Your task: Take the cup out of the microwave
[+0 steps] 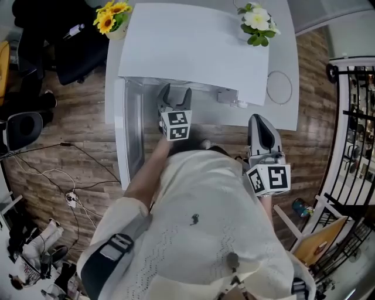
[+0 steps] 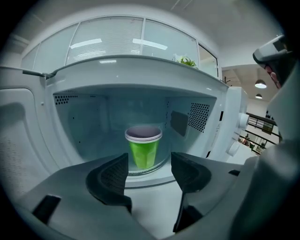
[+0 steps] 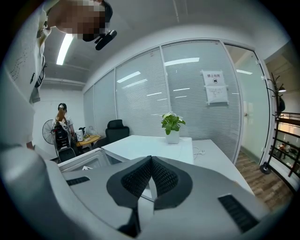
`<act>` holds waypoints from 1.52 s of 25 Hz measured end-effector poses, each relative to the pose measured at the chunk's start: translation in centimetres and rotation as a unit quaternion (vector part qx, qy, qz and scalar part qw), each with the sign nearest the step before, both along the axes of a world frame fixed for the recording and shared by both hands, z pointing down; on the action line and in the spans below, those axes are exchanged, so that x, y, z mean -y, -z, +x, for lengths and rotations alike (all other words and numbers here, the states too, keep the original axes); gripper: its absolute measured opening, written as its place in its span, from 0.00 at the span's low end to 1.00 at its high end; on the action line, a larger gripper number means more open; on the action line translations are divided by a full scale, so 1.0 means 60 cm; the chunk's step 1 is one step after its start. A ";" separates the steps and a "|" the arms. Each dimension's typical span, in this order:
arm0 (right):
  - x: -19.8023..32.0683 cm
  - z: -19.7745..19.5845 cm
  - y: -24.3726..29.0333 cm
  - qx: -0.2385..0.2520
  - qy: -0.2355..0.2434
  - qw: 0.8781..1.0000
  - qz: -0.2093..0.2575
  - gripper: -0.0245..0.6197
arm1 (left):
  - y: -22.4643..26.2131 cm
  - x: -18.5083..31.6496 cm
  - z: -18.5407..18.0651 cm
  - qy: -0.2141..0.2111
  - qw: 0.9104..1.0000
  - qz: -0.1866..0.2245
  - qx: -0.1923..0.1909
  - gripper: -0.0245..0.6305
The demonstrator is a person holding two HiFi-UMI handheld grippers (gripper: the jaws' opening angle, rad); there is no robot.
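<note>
Table (image 1: pixel 285 115), white, bears the microwave (image 1: pixel 193 50), which fills most of its top. In the head view the microwave's door (image 1: pixel 132 136) stands swung open at the microwave's left front corner, jutting out toward the person. The left gripper view looks straight into the open microwave: pale walls, vent holes on the right wall, control knobs on the panel right of the opening.

The left gripper (image 1: pixel 176 92) is held level at the mouth of the microwave and points into it. Its jaws stand wide apart with nothing between the pads; they touch nothing. The right gripper (image 1: pixel 262 120) is outside the microwave, off its right front corner, above the table's near edge. Its jaws are pressed together pad to pad and carry nothing.

The cup (image 2: pixel 143 148) is green with a pale rim. It stands upright on the glass turntable (image 2: pixel 162 165) in the middle of the microwave, deeper in than the left gripper's (image 2: pixel 149 164) pads and apart from them, showing in the gap between the two.

A pot of yellow flowers (image 1: pixel 111 17) sits at the microwave's rear left corner, and a small plant (image 1: pixel 256 22) with white blooms at its rear right corner.
</note>
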State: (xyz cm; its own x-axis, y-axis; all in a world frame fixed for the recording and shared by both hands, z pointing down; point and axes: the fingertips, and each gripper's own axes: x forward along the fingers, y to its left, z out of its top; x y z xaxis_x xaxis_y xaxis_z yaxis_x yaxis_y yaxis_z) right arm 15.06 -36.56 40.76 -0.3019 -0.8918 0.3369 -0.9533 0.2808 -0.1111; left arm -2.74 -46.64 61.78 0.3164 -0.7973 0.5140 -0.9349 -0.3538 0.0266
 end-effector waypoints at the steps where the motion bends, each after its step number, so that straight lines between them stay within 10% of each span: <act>1: 0.003 -0.003 -0.001 -0.001 -0.002 1.000 -0.001 0.05 | -0.003 0.007 0.002 -0.002 1.000 -0.001 0.000 0.48; 38: 0.006 -0.029 -0.020 0.004 0.011 1.000 -0.008 0.05 | -0.014 0.045 -0.014 0.024 1.000 0.002 0.006 0.40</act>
State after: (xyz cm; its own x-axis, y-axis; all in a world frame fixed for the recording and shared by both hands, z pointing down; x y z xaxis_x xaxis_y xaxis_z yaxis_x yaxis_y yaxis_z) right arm 13.30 -36.94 41.99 -0.3253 -0.8794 0.3476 -0.9456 0.3007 -0.1240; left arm -3.56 -49.36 62.59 0.2716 -0.8138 0.5138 -0.9510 -0.3089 0.0135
